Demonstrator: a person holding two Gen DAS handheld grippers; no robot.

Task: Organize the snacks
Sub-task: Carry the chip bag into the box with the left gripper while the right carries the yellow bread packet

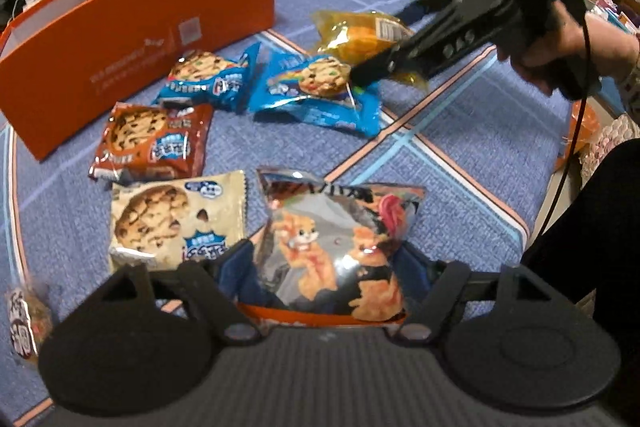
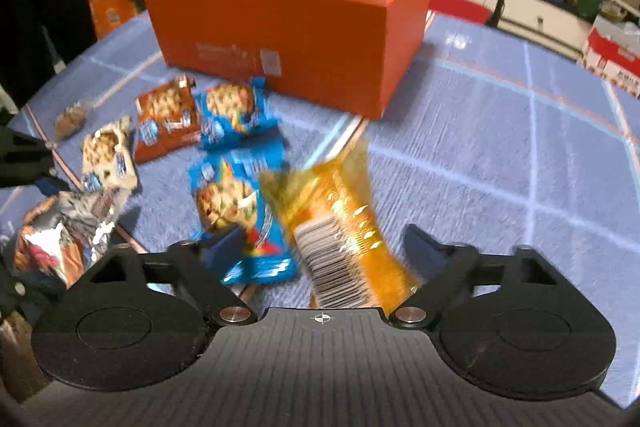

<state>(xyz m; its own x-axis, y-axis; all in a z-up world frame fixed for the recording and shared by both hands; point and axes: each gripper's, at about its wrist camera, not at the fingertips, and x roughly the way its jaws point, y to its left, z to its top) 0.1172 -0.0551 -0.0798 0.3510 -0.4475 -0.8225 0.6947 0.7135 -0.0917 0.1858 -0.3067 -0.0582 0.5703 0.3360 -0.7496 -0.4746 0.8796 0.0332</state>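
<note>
Left wrist view: my left gripper [image 1: 324,259] is sitting at lower centre with the silver snack bag [image 1: 340,247] between its fingers; pads appear to be pressing its sides, so I'm reading it as clamped on that bag. Cream cookie pack [image 1: 176,219] is lying just beside it at lower left, brown cookie pack [image 1: 154,139] above that, two blue cookie packs [image 1: 212,79] [image 1: 316,91] mid-frame. Orange box [image 1: 132,39] is standing at upper left on the blue checked tablecloth [image 1: 460,155]. My right gripper [image 1: 372,71] is reaching in from upper right over the yellow snack bag [image 1: 360,35]. Right wrist view: right gripper [image 2: 324,247] is straddling the yellow snack bag [image 2: 344,227], barcode up, motion-blurred; fingers are apart, and I can't tell whether the pads are touching it. Orange box [image 2: 288,39] is standing at upper centre with a few packs already inside.
</note>
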